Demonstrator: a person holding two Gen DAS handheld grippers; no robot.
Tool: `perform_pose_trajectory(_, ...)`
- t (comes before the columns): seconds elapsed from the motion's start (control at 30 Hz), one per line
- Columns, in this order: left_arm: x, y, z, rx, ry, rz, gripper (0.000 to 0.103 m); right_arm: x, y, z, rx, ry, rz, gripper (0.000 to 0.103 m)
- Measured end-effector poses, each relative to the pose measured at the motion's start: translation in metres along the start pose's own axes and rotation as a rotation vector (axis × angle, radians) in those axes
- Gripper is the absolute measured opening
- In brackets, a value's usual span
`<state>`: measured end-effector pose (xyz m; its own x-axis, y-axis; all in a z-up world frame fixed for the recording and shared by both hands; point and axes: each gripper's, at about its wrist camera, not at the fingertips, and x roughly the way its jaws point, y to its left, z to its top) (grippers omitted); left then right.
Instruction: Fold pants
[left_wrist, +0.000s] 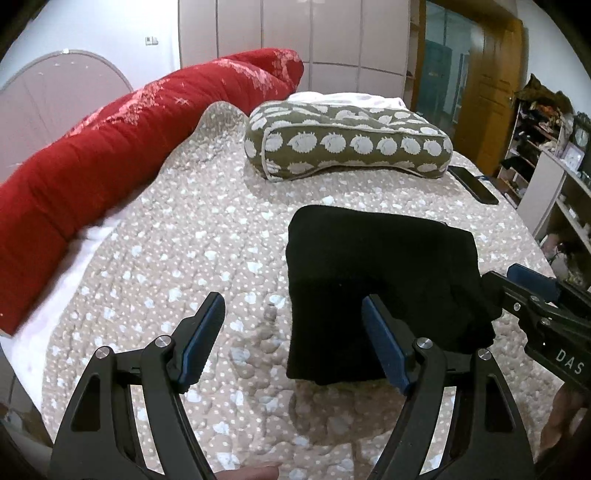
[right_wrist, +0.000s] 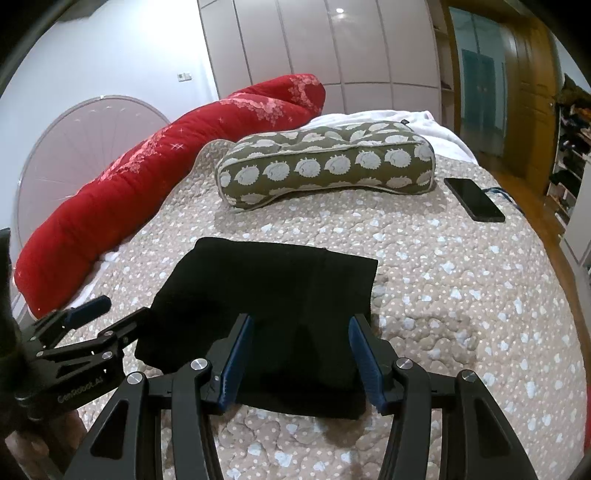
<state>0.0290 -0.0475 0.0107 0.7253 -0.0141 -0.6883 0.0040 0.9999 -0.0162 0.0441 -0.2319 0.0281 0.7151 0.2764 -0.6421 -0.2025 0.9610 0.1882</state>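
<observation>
The black pants (left_wrist: 384, 273) lie folded into a compact rectangle on the dotted beige bedspread (left_wrist: 184, 240). My left gripper (left_wrist: 292, 299) is open and hovers over the bedspread at the pants' left edge; its right finger (left_wrist: 384, 343) overlaps the fabric and nothing is held. In the right wrist view my right gripper (right_wrist: 300, 319) is open above the near end of the pants (right_wrist: 273, 280), which lie flat beneath its blue pads. The left gripper (right_wrist: 127, 306) shows at that view's left, beside the pants' corner. The right gripper (left_wrist: 502, 273) shows at the left wrist view's right edge.
A long red quilt roll (right_wrist: 166, 162) runs along the bed's left side. An olive pillow with white hedgehogs (right_wrist: 325, 166) lies beyond the pants, a black phone (right_wrist: 474, 199) to its right. Wardrobes stand behind the bed, shelves (left_wrist: 554, 177) on the right.
</observation>
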Motion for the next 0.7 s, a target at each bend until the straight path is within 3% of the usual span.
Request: perform_pose_trajectory(0.7, -0.0007, -0.0005, -0.0044, 0.002, 0.005, 0.01, 0.077, 0.0009, 0.0006, -0.0036, 0.012, 0.008, -0.002, 0.052)
